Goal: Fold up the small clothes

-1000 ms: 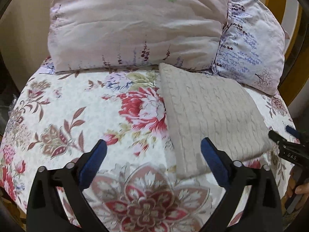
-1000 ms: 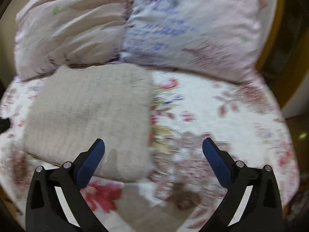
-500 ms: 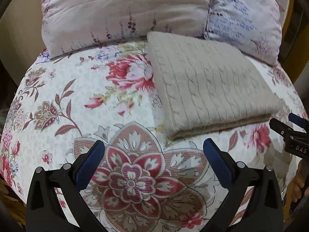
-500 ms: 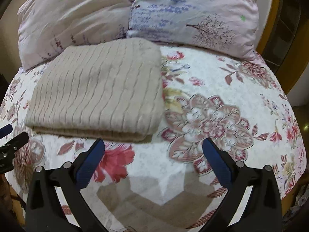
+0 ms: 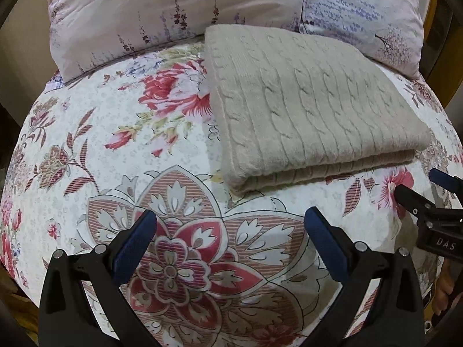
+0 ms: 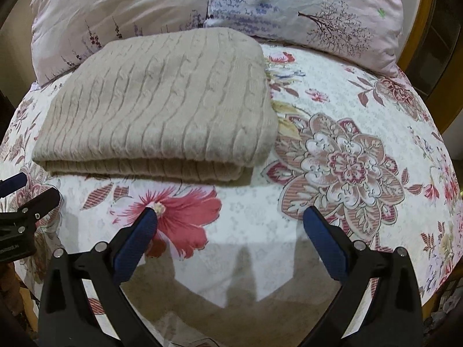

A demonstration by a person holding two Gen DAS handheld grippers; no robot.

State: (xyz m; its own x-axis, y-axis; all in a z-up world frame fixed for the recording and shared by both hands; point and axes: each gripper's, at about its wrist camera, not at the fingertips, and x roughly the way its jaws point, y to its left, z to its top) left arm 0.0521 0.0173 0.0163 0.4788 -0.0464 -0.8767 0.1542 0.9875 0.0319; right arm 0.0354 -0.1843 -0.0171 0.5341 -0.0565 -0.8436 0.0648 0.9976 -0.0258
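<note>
The left tongs [image 5: 230, 225] were held wide apart and empty above the floral bedspread [image 5: 110, 133]; the right tongs [image 6: 230, 225] were likewise spread with nothing between them; both were kept short of the folded beige cable-knit sweater [image 6: 162, 107], which was laid flat on the bed just before two pillows [image 6: 289, 5]; shadows were cast on the near cover.

A beige cable-knit garment [image 5: 312, 110] is seen folded into a flat rectangle of stacked layers, laid ahead of the left gripper [image 5: 228, 228] and to its right. From the right gripper [image 6: 230, 225] it is found ahead and left, folded edge nearest, untouched.
</note>
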